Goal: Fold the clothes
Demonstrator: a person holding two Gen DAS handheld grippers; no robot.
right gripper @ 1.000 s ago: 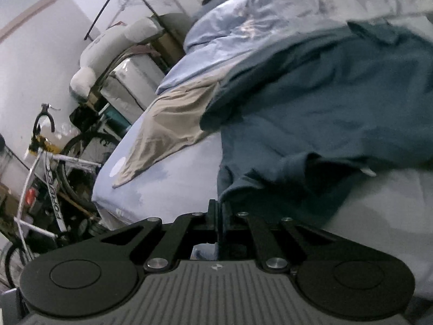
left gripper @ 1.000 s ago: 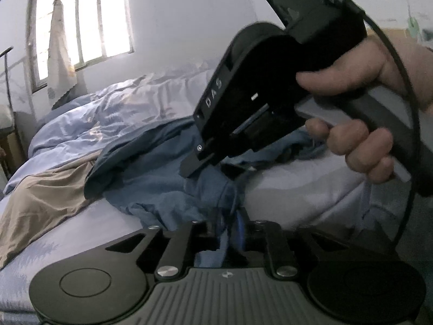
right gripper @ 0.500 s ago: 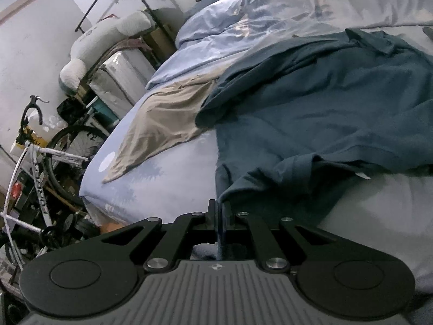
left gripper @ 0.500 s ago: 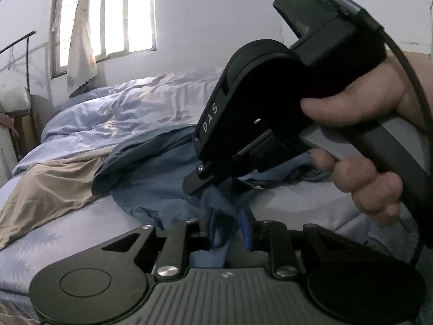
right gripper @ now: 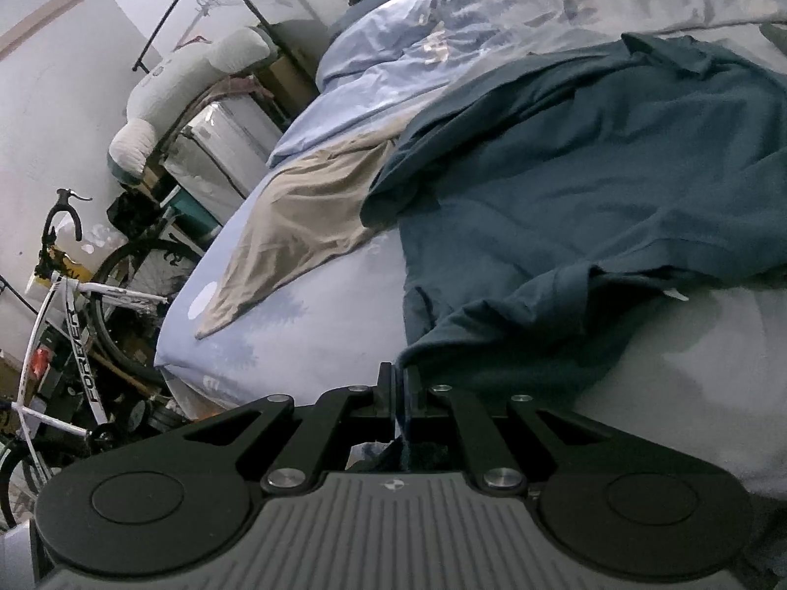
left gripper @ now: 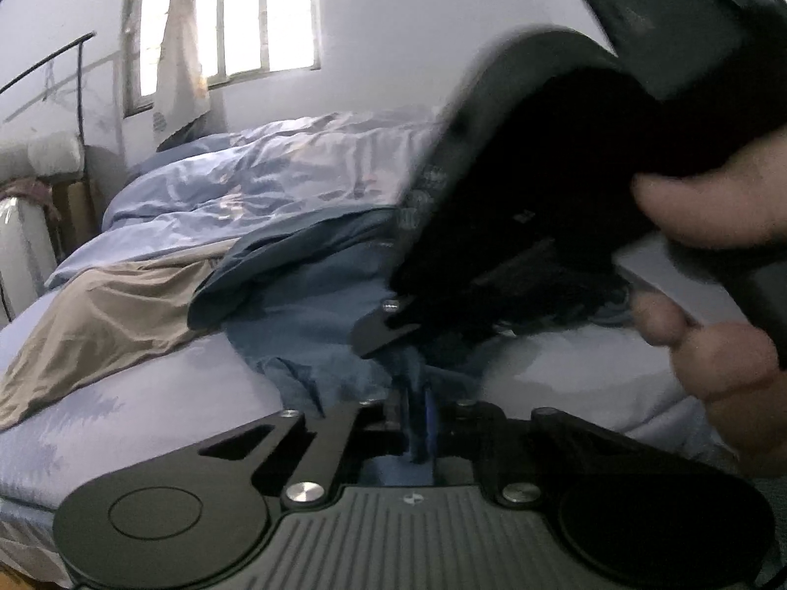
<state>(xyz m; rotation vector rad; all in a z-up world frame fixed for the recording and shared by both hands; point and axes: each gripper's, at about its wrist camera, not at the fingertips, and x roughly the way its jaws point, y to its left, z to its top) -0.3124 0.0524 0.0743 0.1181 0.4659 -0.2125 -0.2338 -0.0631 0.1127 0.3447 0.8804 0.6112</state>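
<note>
A dark blue shirt (right gripper: 565,187) lies rumpled across the bed. My right gripper (right gripper: 401,393) is shut on its near edge, and the cloth runs up from the jaws. In the left wrist view the same blue shirt (left gripper: 305,305) spreads ahead. My left gripper (left gripper: 417,408) has a bunched fold of it between its jaws, which are closing and now pinch it. The right gripper (left gripper: 393,344), blurred and held by a hand (left gripper: 713,344), fills the upper right of that view and hides part of the shirt.
A beige garment (right gripper: 305,216) lies left of the shirt on the pale blue sheet (right gripper: 305,324). A crumpled light blue duvet (left gripper: 275,177) is heaped at the back. A bicycle (right gripper: 64,305) and stacked storage stand beside the bed's left edge.
My left gripper's jaws have narrowed onto the blue fold, and the left view has rolled. The right gripper now looms closer and blurred in it. The right grip is unchanged.
</note>
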